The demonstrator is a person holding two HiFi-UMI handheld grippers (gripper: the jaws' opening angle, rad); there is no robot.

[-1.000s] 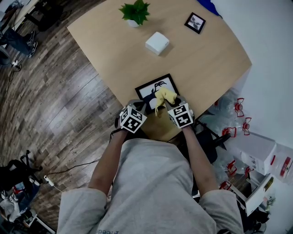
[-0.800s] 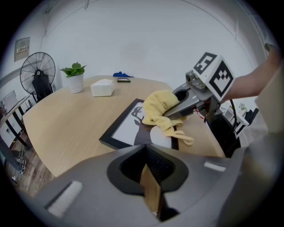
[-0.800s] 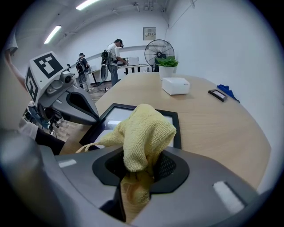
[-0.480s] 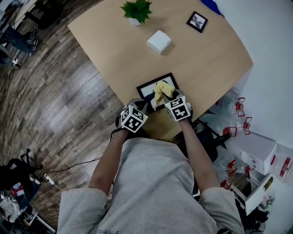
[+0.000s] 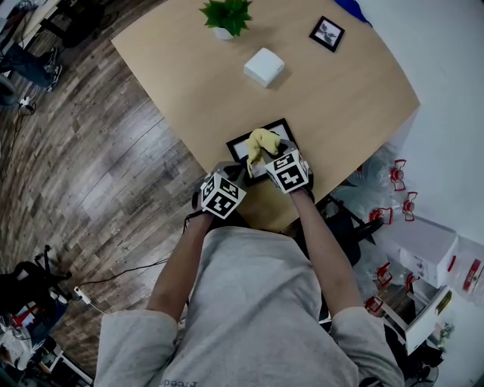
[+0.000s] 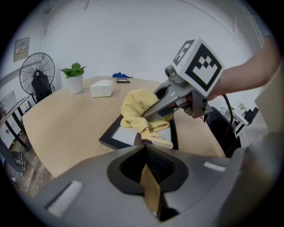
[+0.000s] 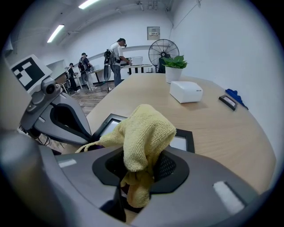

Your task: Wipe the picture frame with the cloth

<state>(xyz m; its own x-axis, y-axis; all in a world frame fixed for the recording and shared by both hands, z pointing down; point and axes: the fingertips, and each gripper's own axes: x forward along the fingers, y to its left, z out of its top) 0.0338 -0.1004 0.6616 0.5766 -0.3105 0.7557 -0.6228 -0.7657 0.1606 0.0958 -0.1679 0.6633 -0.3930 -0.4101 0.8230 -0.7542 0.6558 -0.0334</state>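
A black picture frame with a white inner picture lies flat near the table's front edge; it also shows in the left gripper view and the right gripper view. A yellow cloth rests on the frame, with my right gripper shut on it. In the right gripper view the cloth bulges up out of the jaws. My left gripper is shut, its tips at the frame's near edge; whether it grips the frame is hidden.
On the light wooden table stand a potted plant, a white box and a small black frame at the far side. A dark chair and boxes sit at the right. Several people stand in the far room.
My right gripper has slid the cloth away from me and a little left across the frame. The left gripper has stayed put.
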